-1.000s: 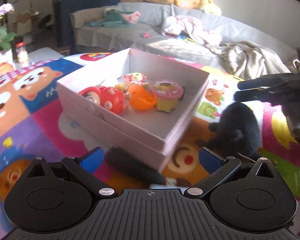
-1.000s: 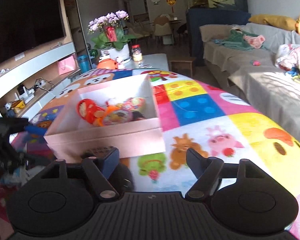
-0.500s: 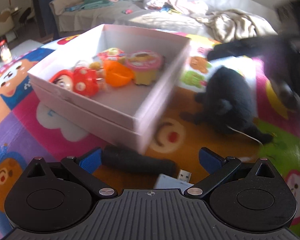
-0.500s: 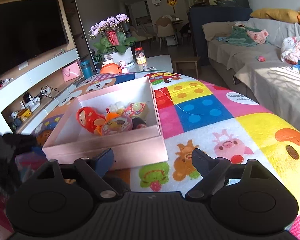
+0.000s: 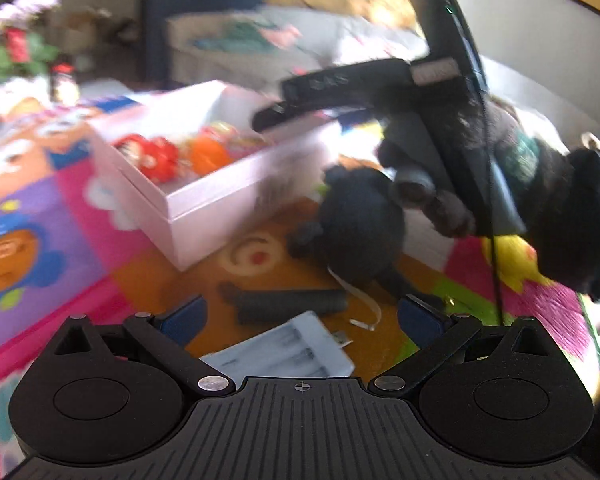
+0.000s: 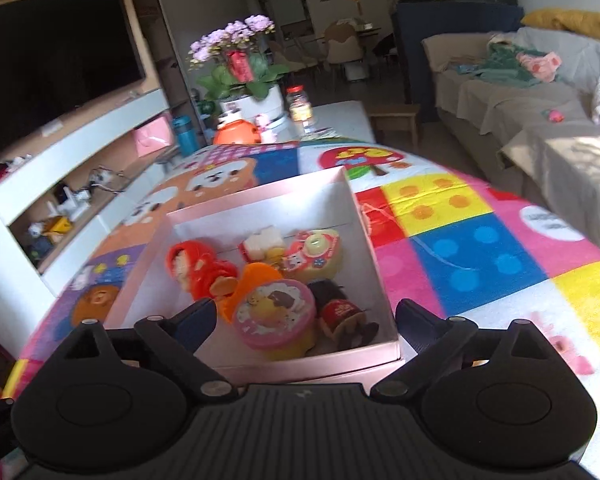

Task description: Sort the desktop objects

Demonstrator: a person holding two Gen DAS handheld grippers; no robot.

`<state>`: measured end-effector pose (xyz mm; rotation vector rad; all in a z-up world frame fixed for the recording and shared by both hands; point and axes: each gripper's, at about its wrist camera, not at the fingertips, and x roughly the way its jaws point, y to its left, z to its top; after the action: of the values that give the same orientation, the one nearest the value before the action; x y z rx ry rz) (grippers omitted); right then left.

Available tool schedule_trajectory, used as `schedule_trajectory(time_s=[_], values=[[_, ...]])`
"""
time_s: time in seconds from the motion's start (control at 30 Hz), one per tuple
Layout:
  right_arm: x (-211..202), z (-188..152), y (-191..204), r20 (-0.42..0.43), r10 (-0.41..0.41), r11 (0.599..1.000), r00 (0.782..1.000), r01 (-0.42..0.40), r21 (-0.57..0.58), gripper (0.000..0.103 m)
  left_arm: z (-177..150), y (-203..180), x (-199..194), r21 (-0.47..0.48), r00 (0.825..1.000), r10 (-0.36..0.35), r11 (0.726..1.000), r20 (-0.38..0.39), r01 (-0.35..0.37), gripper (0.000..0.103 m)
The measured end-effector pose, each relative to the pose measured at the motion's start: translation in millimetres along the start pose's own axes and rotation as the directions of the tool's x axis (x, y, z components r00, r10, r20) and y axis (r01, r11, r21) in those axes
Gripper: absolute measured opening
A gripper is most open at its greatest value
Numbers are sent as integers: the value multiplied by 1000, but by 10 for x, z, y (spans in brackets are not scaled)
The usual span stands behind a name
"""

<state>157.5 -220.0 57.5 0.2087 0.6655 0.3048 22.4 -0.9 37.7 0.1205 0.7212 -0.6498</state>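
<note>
A: Toys sit in the pink box (image 6: pixel 374 268) on the cartoon play mat (image 6: pixel 476 248): a red doll (image 6: pixel 198 268), an orange shell (image 6: pixel 256 280) and a pink-lidded cup (image 6: pixel 274 314) by the near wall.

B: And the right gripper (image 6: pixel 300 320)?

A: Above the box's near edge, jaws spread, holding nothing.

B: The left gripper (image 5: pixel 300 316)?

A: Jaws apart and empty, over a dark cylinder (image 5: pixel 290 304) and a white battery charger (image 5: pixel 288 348), near a black plush toy (image 5: pixel 360 224) off the box's corner.

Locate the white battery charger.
In the left wrist view, the battery charger lies on the mat low in the centre, just ahead of the open left gripper, beside the black tube.
</note>
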Motion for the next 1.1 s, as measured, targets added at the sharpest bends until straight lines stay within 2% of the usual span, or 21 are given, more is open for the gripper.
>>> schedule_trajectory(time_s=[0.07,0.13,0.27,0.43,0.57,0.73,0.83,0.9,0.97,1.03,1.1], values=[[-49,-19,40,-27,87,996,996,-87,5,97,-76,0,-103,-35,999,35,999,18,-35,103],[-148,-62,149,-45,139,989,989,-141,-53,97,-155,-2,-191,-57,998,66,996,21,-65,103],[-538,-201,350,41,84,975,996,-74,-210,97,-308,-56,-311,-71,988,150,987,44,-147,103],[-979,-541,477,122,-10,937,993,52,-345,103,-431,-191,-475,-45,980,184,983,78,-180,103],[-1159,-848,480,127,-47,930,991,90,-355,103,-457,-222,-591,-58,975,189,981,114,-183,103],[-1191,-1094,421,80,-44,961,996,64,-269,103,-443,-234,-788,-72,961,233,972,150,-224,103],[-1200,-1208,479,83,-42,954,996,65,-293,103,-500,-258,-827,-42,961,251,968,117,-247,103],[-1176,-1228,515,98,-72,940,993,100,-327,103,-575,-290,-769,11,958,277,960,72,-278,103],[-1105,-1187,502,99,-106,936,989,133,-326,103,-659,-310,-691,86,945,326,941,37,-328,103],[-1037,-1132,456,79,-112,947,991,130,-294,103,-721,-309,-601,154,919,392,907,34,-392,103],[-1001,-1097,410,70,-109,960,992,123,-253,103,-738,-246,-535,179,902,429,886,37,-429,103]])
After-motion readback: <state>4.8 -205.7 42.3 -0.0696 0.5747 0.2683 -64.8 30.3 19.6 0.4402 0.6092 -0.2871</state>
